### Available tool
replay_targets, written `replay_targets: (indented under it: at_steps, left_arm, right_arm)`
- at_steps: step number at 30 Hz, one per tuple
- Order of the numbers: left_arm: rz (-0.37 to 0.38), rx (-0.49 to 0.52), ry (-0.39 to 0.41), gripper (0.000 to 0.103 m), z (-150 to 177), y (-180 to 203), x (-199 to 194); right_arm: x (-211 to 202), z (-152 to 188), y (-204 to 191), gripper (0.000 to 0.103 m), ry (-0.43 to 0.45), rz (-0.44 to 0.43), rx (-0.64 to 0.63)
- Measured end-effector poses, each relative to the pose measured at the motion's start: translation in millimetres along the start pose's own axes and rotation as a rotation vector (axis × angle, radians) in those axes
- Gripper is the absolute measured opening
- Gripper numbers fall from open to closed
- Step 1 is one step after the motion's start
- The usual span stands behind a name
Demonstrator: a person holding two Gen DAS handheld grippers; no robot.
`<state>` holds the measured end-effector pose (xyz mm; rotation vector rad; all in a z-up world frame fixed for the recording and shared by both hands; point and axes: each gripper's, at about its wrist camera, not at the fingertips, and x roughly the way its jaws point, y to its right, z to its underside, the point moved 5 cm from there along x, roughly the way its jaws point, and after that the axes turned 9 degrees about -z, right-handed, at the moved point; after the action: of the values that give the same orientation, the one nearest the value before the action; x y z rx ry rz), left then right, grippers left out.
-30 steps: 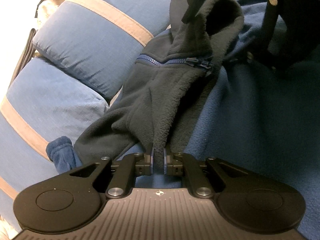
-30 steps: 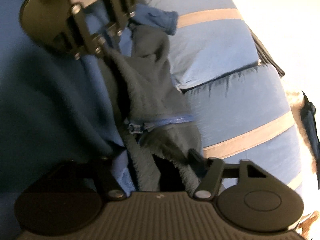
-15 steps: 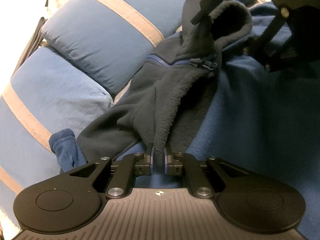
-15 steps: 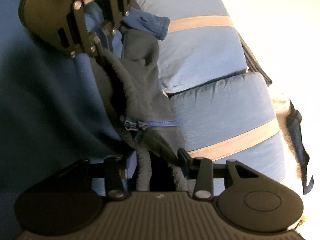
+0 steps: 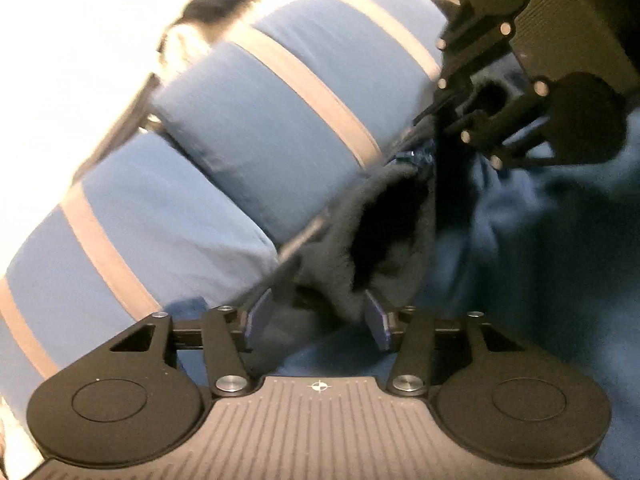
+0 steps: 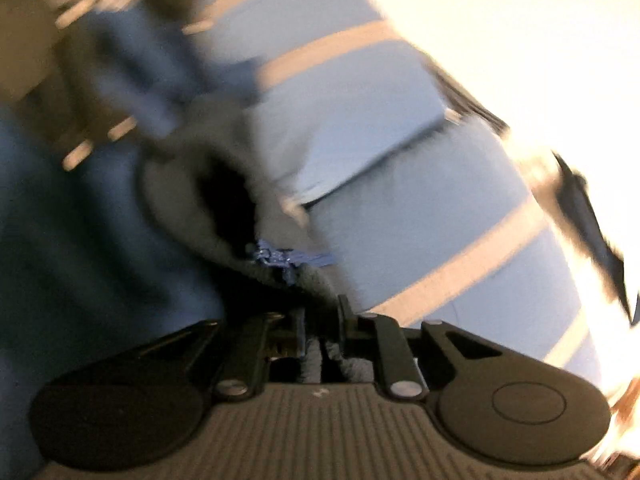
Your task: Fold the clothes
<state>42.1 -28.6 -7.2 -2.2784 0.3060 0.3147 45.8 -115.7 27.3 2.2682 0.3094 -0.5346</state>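
Note:
A dark grey fleece jacket (image 5: pixel 384 240) with a blue zipper (image 6: pixel 288 258) lies stretched between my two grippers, over a blue blanket (image 5: pixel 520 260). My left gripper (image 5: pixel 316 320) has its jaws apart and opening. The jacket's edge hangs between the pads (image 5: pixel 256 316) without being pinched. My right gripper (image 6: pixel 322 332) is closing, its jaws narrow, with fleece filling the gap between them. In the left wrist view that right gripper (image 5: pixel 448 112) sits at the upper right, gripping the far end of the jacket. Both views are blurred by motion.
Two blue cushions with beige stripes (image 5: pixel 260 128) run alongside the jacket. A small blue cloth corner (image 5: pixel 188 308) pokes out by the left gripper. Beyond the cushions (image 6: pixel 380 140) there is bright glare, with a dark strap (image 6: pixel 592 216) hanging in it.
The left jaws, which were pinching the fleece, have spread apart. The right jaws, which were wide around the fleece, have closed on it. Both grippers rose and rolled, lifting the jacket.

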Motion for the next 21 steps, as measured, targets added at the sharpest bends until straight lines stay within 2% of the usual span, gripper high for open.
replay_targets:
  at_steps: [3,6,10,15,21]
  left_arm:
    - [0.001,-0.046,0.031,0.055,-2.5,-9.1,-6.9]
    - [0.034,-0.035,0.03,0.056,-1.5,-4.0,-8.3]
    - [0.013,0.052,0.008,0.056,-1.0,10.1,0.3]
    - [-0.058,0.147,-0.001,0.056,0.8,23.8,20.0]
    - [-0.118,0.14,0.006,0.056,-11.6,27.2,40.5]
  right_arm:
    - [-10.9,-3.8,31.5,0.014,0.041,-0.017,0.182]
    - [-18.6,-0.8,51.5,0.014,0.059,-0.062,0.329]
    - [-28.8,5.4,69.6,0.014,0.073,-0.109,0.47]
    - [-39.1,8.2,74.5,0.014,0.094,-0.134,0.506]
    - [-40.8,8.5,80.3,0.014,0.102,-0.163,0.529]
